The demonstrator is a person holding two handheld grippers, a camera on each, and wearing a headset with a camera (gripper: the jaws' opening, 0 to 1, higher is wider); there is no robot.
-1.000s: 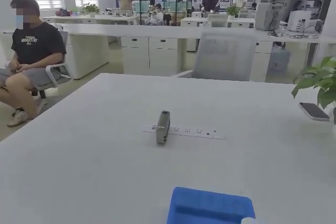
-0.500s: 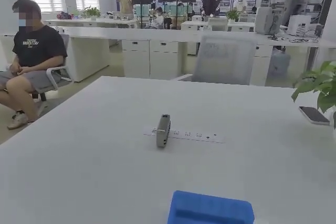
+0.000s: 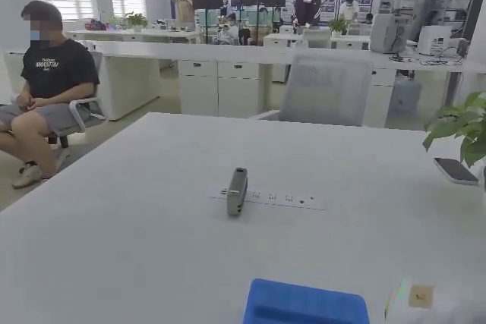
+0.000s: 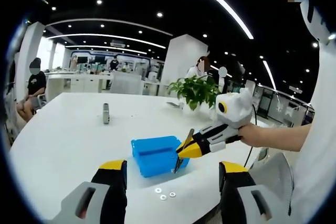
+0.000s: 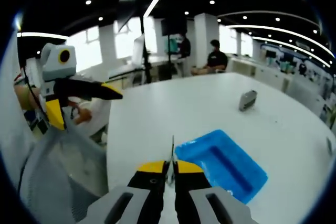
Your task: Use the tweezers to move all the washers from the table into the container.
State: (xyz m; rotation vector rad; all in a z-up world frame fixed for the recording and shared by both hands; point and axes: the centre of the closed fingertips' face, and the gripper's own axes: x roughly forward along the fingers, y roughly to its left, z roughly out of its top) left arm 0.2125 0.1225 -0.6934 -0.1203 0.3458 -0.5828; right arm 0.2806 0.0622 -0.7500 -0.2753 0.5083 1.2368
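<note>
Three small washers lie on the white table just in front of the blue container. My left gripper hangs open over the near table edge, jaws wide apart, with the washers ahead of it. My right gripper is shut on thin metal tweezers. From the left gripper view, the right gripper points its tweezers down at the container's near right corner. The container lies right of the tweezer tips, and it also sits at the bottom of the head view.
A grey adapter stands on a white power strip mid-table. A phone and a potted plant sit at the right edge. A blurred pale shape is at lower right. A person sits on the left.
The head camera has drifted slightly. A blurred pale shape has come in at the lower right of the head view. The container and adapter have not moved.
</note>
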